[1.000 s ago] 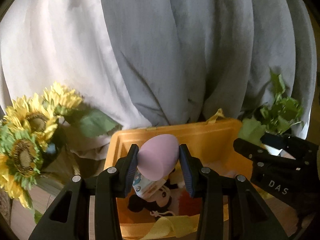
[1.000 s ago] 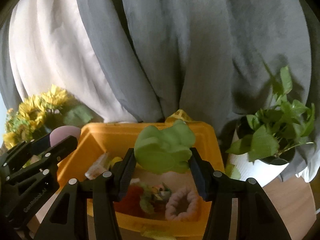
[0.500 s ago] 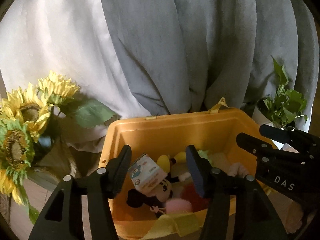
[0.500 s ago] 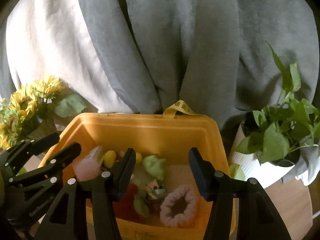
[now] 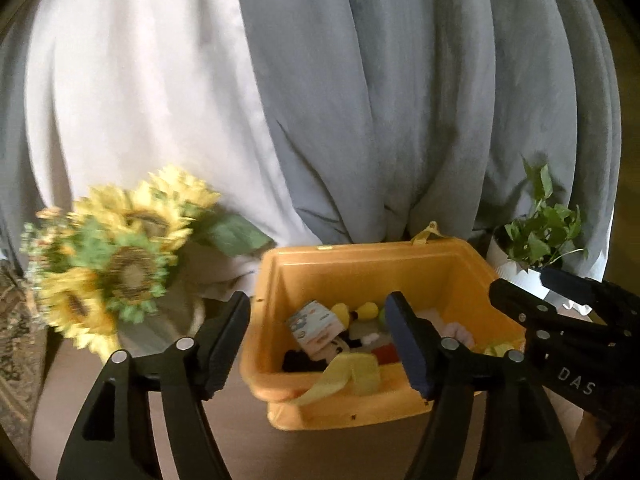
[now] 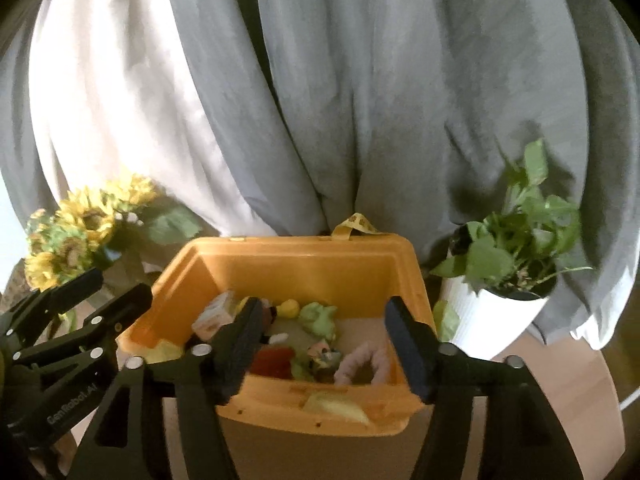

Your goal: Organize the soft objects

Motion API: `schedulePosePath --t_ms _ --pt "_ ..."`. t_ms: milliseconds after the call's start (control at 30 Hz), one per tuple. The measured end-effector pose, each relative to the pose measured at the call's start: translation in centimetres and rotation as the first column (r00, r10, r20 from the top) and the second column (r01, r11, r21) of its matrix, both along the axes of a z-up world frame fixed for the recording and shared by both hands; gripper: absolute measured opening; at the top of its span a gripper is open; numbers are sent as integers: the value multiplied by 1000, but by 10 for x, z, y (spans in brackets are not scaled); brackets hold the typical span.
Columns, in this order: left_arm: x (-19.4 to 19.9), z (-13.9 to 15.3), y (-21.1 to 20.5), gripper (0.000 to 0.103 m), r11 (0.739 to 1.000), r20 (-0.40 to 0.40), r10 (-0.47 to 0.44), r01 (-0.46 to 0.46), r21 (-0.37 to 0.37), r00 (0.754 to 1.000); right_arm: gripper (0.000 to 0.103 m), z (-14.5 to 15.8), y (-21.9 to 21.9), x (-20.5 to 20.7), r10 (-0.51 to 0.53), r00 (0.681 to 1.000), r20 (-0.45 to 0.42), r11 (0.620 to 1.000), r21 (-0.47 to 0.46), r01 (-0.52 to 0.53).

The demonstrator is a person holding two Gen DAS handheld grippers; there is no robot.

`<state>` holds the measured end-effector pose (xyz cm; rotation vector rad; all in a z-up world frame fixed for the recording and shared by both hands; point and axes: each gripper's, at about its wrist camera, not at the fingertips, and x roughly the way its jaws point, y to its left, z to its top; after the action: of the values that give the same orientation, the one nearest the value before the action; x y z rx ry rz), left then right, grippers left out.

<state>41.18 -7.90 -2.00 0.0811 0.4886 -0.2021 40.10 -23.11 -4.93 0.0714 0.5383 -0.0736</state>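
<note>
Both tongs hang wide and hold nothing. From where I sit, my left tongs (image 5: pixel 318 344) straddle the near-left corner of the orange bin (image 5: pixel 372 264), one finger outside its left wall and the other over its contents, while my right tongs (image 6: pixel 320 344) sit squarely in front of it, fingers spread across most of its near rim.

The relation I care about: the bin lies straight ahead of and below the right tongs, and ahead and to the right of the left pair. I judge the right the better centred of the two, though both hover at its near edge.

Inside, the soft things lie in a loose heap on the bin floor: a green plush (image 6: pixel 320 318), a pink scrunchie (image 6: pixel 362 364) curled towards the near-right corner, a red piece (image 6: pixel 272 362), a small printed packet (image 5: pixel 316 326) tilted against a dark plush doll (image 5: pixel 340 346). A yellow strap (image 5: pixel 344 376) drapes over the near rim. The heap looks slack, nothing stacked.

Nothing loose shows on the desk (image 6: pixel 560 384) around the bin, so I judge any next pick lies outside these views.
</note>
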Motion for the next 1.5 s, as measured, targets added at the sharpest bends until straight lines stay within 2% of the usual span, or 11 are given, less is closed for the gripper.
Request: schedulePosePath --t_ms 200,267,467,867,1200,1367,1500 --pt "-46 17 20 84 998 51 63 -63 6 997 75 13 13 -41 2 999 35 1000 -3 -1" --pt "-60 22 27 92 996 58 84 -85 8 995 75 17 19 -55 -2 999 47 1000 -3 3" --pt "-99 34 49 97 996 90 89 -91 15 992 76 25 37 -94 -34 997 72 999 5 34" --pt "-153 40 77 99 999 94 -38 38 5 995 76 37 73 -169 -137 982 130 990 -15 140" --pt "-208 47 77 100 999 119 -29 31 -16 993 76 44 74 -220 -139 979 149 990 -2 141" --pt "-240 52 70 100 999 127 -10 14 -32 992 76 53 65 -252 -115 979 166 992 -26 121" --pt "-269 53 66 101 999 124 13 -8 -36 992 82 57 61 -277 -107 977 185 992 -41 117"
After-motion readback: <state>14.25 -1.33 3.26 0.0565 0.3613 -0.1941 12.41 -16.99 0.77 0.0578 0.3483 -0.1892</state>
